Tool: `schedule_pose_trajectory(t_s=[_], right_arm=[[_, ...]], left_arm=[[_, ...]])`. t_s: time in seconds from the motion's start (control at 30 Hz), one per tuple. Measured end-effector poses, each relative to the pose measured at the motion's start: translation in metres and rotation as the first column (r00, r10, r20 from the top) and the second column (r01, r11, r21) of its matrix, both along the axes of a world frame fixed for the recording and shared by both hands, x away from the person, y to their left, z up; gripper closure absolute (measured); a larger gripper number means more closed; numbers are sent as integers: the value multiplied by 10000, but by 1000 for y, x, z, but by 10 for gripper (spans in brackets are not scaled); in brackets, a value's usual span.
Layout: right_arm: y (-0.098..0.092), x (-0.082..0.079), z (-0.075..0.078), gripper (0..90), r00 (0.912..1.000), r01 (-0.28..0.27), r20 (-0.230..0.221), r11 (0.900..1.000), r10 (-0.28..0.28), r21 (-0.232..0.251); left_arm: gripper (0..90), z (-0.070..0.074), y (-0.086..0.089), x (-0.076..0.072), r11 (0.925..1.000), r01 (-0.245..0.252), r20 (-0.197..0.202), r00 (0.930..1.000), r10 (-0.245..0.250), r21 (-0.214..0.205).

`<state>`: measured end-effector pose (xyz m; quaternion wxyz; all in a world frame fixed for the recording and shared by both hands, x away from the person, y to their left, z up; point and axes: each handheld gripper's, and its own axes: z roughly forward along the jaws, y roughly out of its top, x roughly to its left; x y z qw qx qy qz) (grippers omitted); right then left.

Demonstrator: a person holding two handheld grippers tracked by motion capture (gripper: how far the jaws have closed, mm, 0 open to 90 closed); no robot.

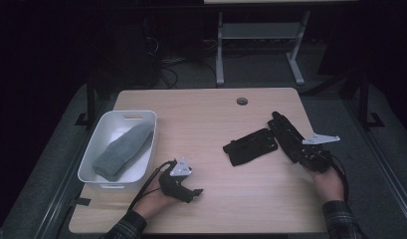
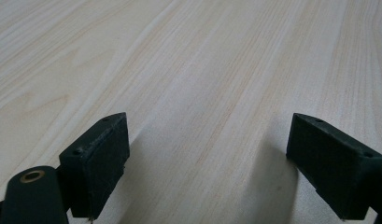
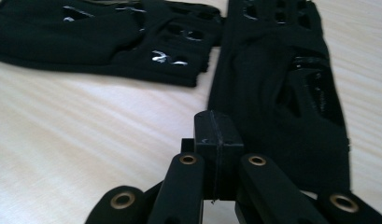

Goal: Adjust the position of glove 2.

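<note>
The right gripper (image 3: 214, 140) rises from the bottom centre of the frame, its two black jaws pressed flat together with nothing visible between the pads. Directly behind the jaws, a black fingerless glove (image 3: 277, 88) runs from the upper right down to the lower right of the frame. A second black fingerless glove (image 3: 100, 39) lies across the upper left, its edge just beside the first. Both rest on the pale wooden table (image 3: 76, 140), which occupies the left and centre.
</note>
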<state>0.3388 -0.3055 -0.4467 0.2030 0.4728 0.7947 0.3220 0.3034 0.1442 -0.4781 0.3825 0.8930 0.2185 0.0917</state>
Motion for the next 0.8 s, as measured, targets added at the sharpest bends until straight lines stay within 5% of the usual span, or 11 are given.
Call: schedule_pose_trajectory(t_s=[0.37,0.8], right_arm=[[-19,24,-16,900,9965,512,-646,9978,-538,-415],[-14,13,-15,900,9944,531,-858,9933,-620,-1023]], left_arm=[[123,1,0,0,10000,1,-43,10000,-1,50],[123,0,0,0,10000,5,-25,10000,-5,38]])
